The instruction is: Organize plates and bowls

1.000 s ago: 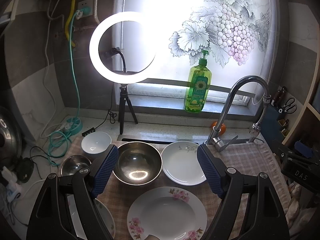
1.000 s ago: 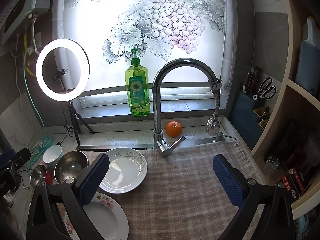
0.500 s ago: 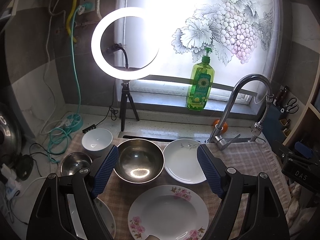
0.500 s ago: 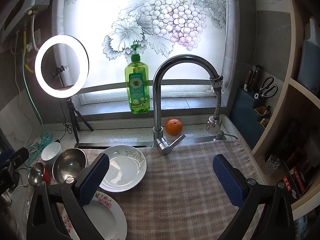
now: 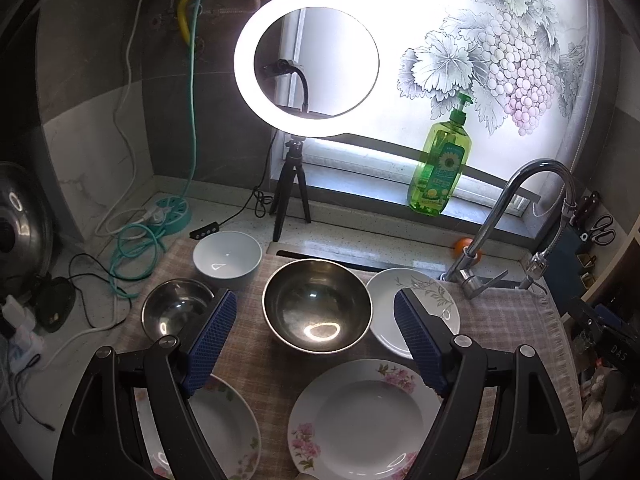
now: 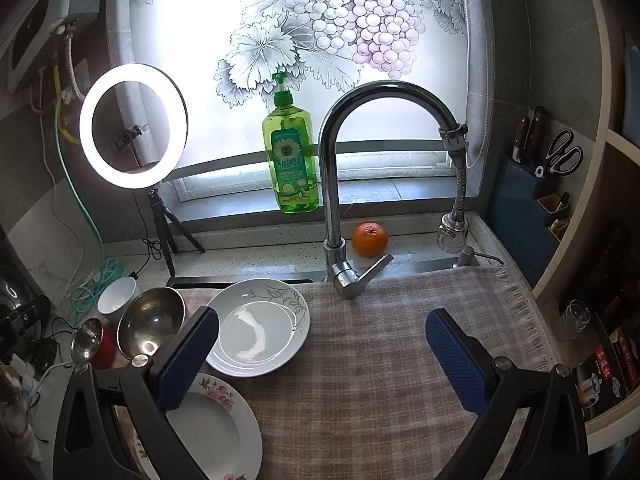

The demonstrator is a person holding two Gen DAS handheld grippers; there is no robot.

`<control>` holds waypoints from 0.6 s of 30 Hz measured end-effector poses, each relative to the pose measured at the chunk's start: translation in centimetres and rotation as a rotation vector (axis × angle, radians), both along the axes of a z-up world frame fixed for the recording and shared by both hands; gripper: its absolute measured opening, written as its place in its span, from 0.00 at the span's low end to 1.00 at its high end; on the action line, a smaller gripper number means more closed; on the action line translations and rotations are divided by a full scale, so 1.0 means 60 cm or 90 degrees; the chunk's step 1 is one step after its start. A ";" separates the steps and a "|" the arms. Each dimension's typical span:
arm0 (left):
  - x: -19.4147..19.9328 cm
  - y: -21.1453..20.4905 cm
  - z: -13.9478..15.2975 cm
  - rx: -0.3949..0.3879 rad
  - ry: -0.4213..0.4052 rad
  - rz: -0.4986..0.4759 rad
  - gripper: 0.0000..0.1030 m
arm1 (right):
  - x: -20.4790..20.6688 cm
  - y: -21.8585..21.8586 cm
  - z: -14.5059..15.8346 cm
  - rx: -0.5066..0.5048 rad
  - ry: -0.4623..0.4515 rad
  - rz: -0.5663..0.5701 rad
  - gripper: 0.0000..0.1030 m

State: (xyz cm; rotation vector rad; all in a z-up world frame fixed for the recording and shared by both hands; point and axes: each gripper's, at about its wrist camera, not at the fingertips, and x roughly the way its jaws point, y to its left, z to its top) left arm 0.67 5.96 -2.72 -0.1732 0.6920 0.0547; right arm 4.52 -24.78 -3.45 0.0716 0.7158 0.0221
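Steel bowl (image 5: 317, 307) between left gripper's (image 5: 316, 332) spread jaws

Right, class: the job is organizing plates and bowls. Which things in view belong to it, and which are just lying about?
Belong:
large steel bowl
small steel bowl
white bowl
leaf plate
two floral plates

Lying about:
soap bottle
orange
ring light
tap
scissors
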 end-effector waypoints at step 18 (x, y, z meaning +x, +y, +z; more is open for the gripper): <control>-0.016 0.053 -0.091 -0.049 0.109 -0.002 0.65 | 0.022 0.049 -0.079 0.027 0.099 0.130 0.95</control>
